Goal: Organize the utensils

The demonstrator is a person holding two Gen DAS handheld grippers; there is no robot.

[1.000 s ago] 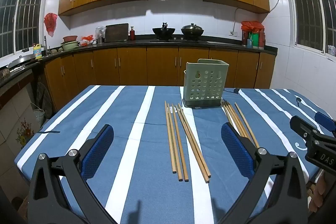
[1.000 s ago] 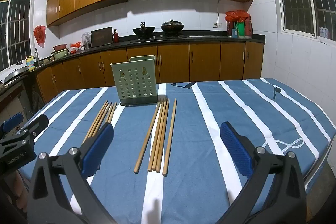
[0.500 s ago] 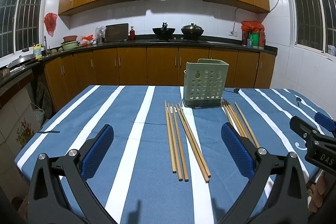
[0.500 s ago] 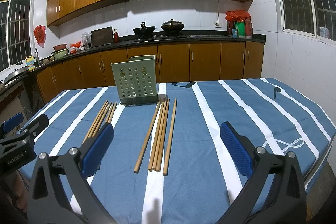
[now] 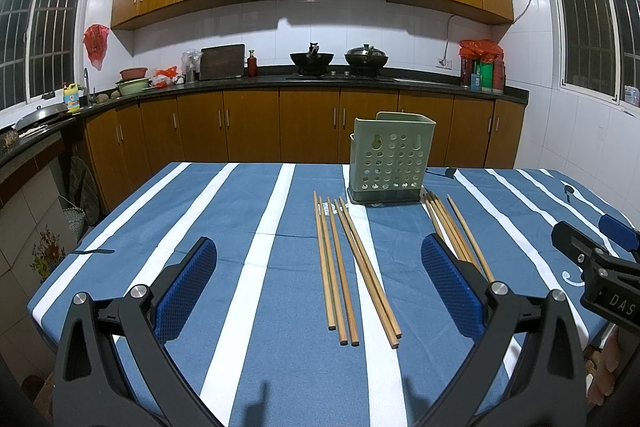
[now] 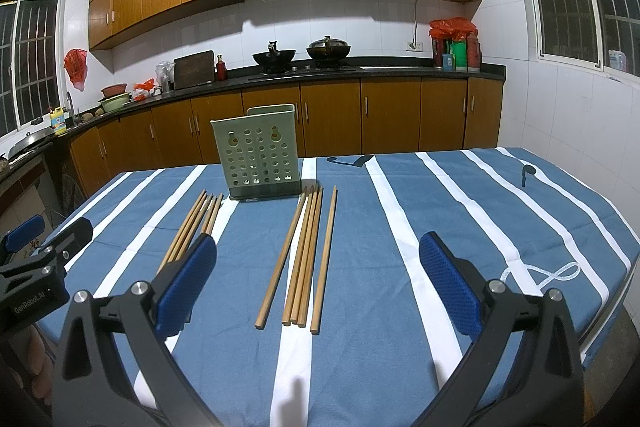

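Observation:
A pale green perforated utensil holder stands upright on the blue striped table; it also shows in the right wrist view. Two groups of wooden chopsticks lie flat in front of it. In the left wrist view, the left group lies between my fingers and the right group runs behind my right finger. In the right wrist view the right group lies ahead and the left group lies by my left finger. My left gripper is open and empty. My right gripper is open and empty.
The table has a blue and white striped cloth. The other gripper shows at the right edge of the left wrist view and the left edge of the right wrist view. Kitchen counters and cabinets stand beyond the table's far edge.

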